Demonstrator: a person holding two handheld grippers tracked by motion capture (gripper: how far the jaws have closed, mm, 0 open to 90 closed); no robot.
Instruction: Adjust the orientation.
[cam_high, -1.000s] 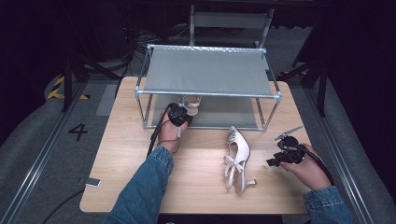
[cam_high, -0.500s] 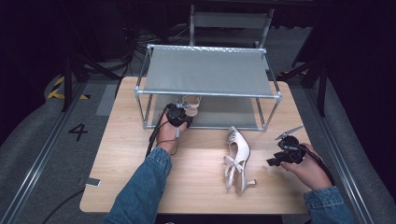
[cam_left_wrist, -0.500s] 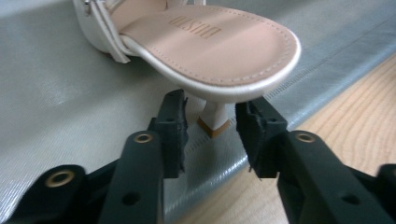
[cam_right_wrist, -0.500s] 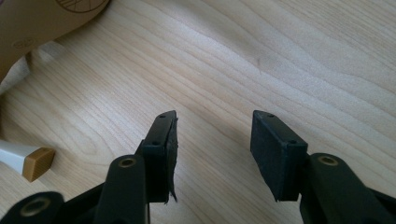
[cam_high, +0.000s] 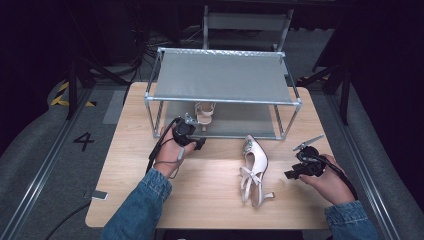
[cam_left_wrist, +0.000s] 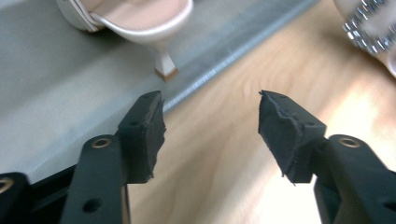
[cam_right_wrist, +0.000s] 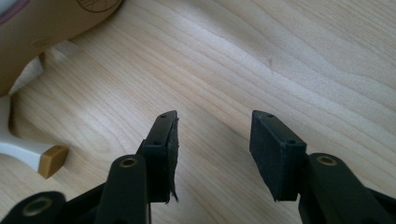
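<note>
Denim sleeves, black claws

Both forearms wear blue denim sleeves (cam_high: 145, 200). The left claw (cam_left_wrist: 210, 126) and right claw (cam_right_wrist: 212, 149) are black, with worn rubber pads, brass-ringed screw holes, and black cables trailing toward 6 o'clock.

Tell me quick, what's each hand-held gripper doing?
Left hand-held gripper: open, jaws just opened, nothing between them.
Right hand-held gripper: open, empty.

High view overhead; gripper views close; shared tabletop (cam_high: 210, 195).
</note>
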